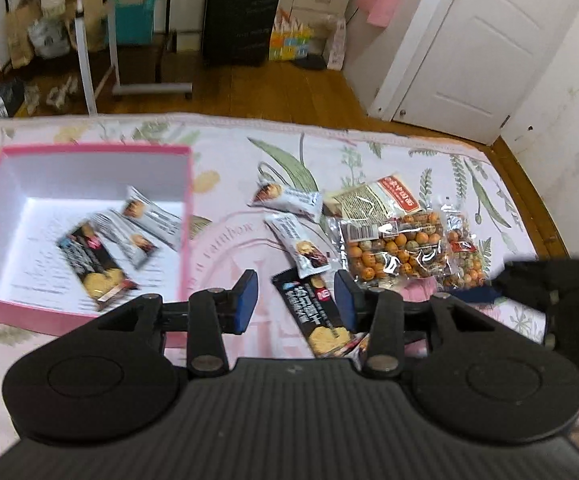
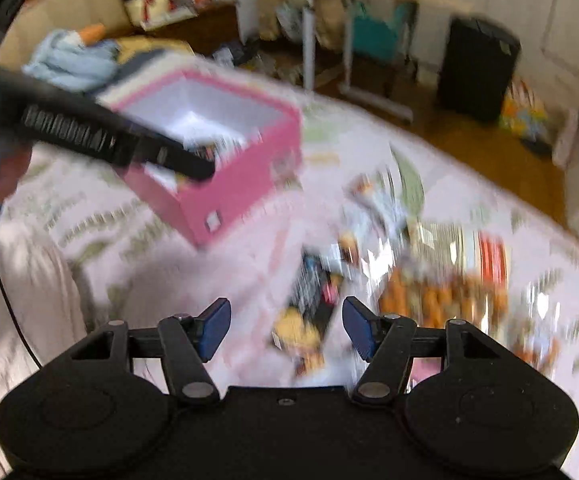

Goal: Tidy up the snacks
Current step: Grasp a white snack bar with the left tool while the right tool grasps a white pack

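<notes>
A bedroom: wooden floor, white door, black suitcase against the far wall, and a bed under a floral cover (image 1: 225, 148) that carries all the goods.

Inspection of stock. The pink box (image 1: 187, 216) sits toward the bed's left side, near the far edge, open at the top. Three packets lie on its white floor: one dark biscuit bar and two white ones. Outside it, toward the middle of the bed, lie two more white packets (image 1: 287, 198), a dark biscuit packet (image 1: 321, 316) and clear bags of coated nuts (image 1: 395, 250), bunched together and partly overlapping.

My own condition. My left gripper (image 1: 296, 300) has jaws released, nothing between the pads; it hangs above the dark biscuit packet. My right gripper (image 2: 286, 330) is likewise released and empty, above the same heap; its view is badly blurred, so finer detail there is unreadable.

Handling assessment. I judge all packets light and thin, with slick film. The biscuits are likely brittle, so I advise a gentle pinch across the narrow width, mid-length. The nut bags are floppy and crinkly; a crimped end seam offers the surest hold.
</notes>
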The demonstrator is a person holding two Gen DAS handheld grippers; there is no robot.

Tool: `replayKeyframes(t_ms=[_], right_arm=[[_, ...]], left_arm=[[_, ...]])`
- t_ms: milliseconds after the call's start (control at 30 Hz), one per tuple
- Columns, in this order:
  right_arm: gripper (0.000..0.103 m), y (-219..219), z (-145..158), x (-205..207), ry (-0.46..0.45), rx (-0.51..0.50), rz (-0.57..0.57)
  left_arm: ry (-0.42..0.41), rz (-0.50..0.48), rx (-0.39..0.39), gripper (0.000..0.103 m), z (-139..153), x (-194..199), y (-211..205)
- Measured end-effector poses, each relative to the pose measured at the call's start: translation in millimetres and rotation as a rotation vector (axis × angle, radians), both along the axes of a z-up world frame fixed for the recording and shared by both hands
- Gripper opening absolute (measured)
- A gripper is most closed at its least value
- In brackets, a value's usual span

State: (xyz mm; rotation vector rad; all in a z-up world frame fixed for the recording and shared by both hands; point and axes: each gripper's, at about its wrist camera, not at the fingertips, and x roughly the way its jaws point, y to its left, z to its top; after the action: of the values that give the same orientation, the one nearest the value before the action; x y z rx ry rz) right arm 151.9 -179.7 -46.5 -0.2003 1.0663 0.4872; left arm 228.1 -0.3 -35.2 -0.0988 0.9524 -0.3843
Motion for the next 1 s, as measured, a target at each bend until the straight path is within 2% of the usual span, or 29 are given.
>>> replayKeyframes(t_ms=[133,233,333,467,567,667,733,833,900,1000], right_arm=[[0.067,-17.0,-37.5,7.6,0.133,-0.004,-0.061],[0.067,-27.3,-64.7,18.3,0.216,0.031,-0.124],[0.067,-38.3,-89.1,23.1,0.229,0.08,-0.252],[0.067,-38.3,-107.1,21.5,0.148,0.047,-0.299],[0.069,-32.7,-114.9,19.9,0.087,0.073,-0.313],[0.07,-19.7,-118.8,25.9,-0.029,0.024,-0.306],[0.07,-12.3,-124.4,25.9,-0.07,0.003,-0.279],[0.059,2.3,-127.9,16.9,-0.147,-0.049,-0.194],[0.058,10.2,-127.9,12.1,-0.184,-0.083,-0.152],[0.058,10.4,-129.1,14.1,-0.177,-0.1,-0.123]], left_arm=[[0.043,0.061,-0.02,0.041,-32.7,24.6,-20.2],[0.068,0.116,-0.038,0.041,-61.2,47.3,-32.7],[0.1,0.15,-0.001,0.041,-92.5,69.5,-45.0],[0.124,0.152,-0.03,0.041,-125.0,91.2,-53.2],[0.114,0.162,-0.066,0.041,-137.5,100.0,-52.2],[0.097,0.21,-0.149,0.041,-145.0,107.3,-47.2],[0.094,0.22,-0.17,0.041,-148.5,112.5,-47.7],[0.062,0.193,-0.132,0.041,-153.5,116.1,-56.7],[0.071,0.175,-0.108,0.041,-157.9,117.4,-61.6],[0.087,0.153,-0.09,0.041,-165.9,117.8,-66.1]])
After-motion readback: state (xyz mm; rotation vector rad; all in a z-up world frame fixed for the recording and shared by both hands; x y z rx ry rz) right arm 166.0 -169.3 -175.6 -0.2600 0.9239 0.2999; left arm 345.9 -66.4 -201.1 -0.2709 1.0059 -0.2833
